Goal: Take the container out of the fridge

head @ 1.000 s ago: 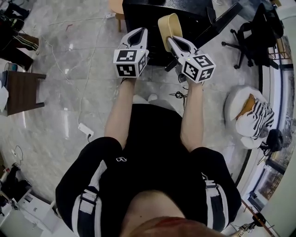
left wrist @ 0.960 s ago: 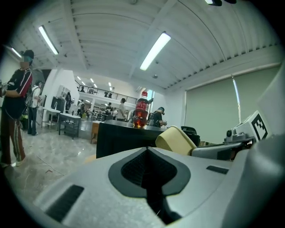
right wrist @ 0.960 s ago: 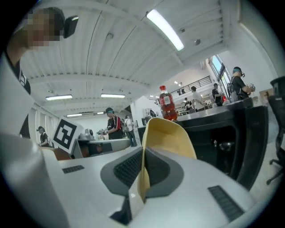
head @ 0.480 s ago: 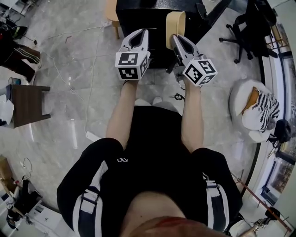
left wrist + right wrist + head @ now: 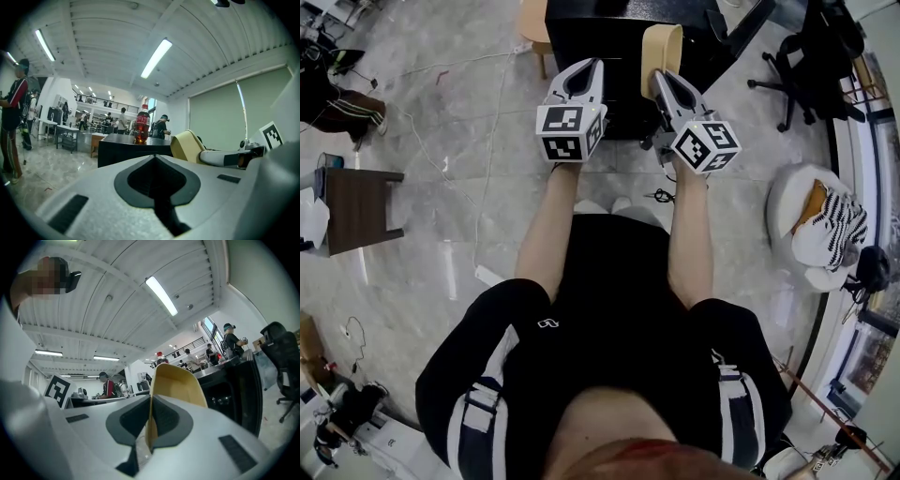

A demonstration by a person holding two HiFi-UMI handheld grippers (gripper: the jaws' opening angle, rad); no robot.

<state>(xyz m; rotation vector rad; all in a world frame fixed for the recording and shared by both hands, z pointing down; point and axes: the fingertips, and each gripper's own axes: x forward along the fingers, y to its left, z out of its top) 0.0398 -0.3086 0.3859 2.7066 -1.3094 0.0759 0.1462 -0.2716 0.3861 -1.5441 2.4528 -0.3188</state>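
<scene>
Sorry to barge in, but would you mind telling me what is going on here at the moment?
A person stands facing a low black cabinet, presumably the fridge, with a gripper in each hand. A red-labelled bottle stands on top of the cabinet. The right gripper is shut on the wall of a tan container and holds it in the air in front of the cabinet. The left gripper is alongside, shut and empty.

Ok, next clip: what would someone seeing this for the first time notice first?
The tan container stands out, pinched by its wall in the right gripper and held up in front of the black cabinet. Beside it, the left gripper is shut on nothing. A red-labelled cola bottle stands on top of the cabinet.
</scene>
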